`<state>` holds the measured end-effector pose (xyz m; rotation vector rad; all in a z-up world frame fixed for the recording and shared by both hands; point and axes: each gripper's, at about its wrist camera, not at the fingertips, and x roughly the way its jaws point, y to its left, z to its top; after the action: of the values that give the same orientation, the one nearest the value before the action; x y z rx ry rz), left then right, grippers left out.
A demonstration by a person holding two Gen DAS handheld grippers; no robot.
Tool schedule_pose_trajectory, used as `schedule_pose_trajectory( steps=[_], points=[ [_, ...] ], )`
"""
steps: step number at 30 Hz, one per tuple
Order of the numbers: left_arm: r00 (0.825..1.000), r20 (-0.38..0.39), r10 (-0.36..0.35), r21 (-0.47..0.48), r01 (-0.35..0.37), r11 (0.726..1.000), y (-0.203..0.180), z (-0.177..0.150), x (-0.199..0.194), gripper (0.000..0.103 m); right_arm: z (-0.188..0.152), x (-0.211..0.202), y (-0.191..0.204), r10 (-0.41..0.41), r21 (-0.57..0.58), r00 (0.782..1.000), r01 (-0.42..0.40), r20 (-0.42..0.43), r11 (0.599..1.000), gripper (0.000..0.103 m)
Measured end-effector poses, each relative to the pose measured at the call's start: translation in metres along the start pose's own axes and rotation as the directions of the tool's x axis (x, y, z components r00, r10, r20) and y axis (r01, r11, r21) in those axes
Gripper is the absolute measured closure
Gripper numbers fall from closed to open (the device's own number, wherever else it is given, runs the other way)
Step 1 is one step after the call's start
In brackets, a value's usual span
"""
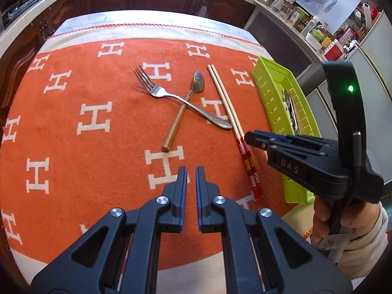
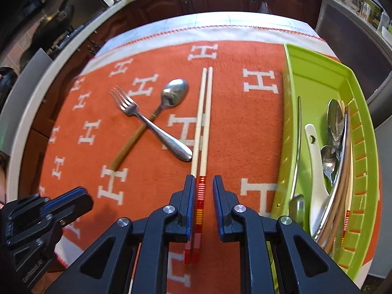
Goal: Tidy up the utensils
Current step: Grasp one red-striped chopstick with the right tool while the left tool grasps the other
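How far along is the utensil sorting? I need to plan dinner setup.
Partly done: several spoons already lie in the green tray. In hand: the right tongs are open around the red end of the chopsticks, not yet gripped. Left on the cloth: the fork crossing the spoon. The left tongs hold nothing.

1. Large white letters "H" repeat in rows across the orange woven cloth [image 1: 103, 161] that covers the table.
2. Raised letters "DAS" stand on the side of the black plastic right gripper [image 1: 252, 138], seen from the left wrist view.
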<state>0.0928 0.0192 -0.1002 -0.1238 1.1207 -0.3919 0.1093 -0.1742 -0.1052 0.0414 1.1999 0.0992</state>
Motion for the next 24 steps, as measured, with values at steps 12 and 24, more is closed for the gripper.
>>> schedule_pose_trajectory(
  steps=[12,24],
  points=[
    [0.999,-0.012,-0.048,-0.005,0.048,0.999,0.006,0.004,0.015,0.099,0.012,0.024,0.020,-0.082,-0.074,0.997,0.081,-0.015,0.994,0.092],
    [0.990,-0.019,-0.141,-0.023,0.141,0.990,-0.008,0.020,0.023,0.099,0.007,0.013,0.005,0.024,0.044,0.998,-0.022,-0.053,0.999,0.098]
  ],
)
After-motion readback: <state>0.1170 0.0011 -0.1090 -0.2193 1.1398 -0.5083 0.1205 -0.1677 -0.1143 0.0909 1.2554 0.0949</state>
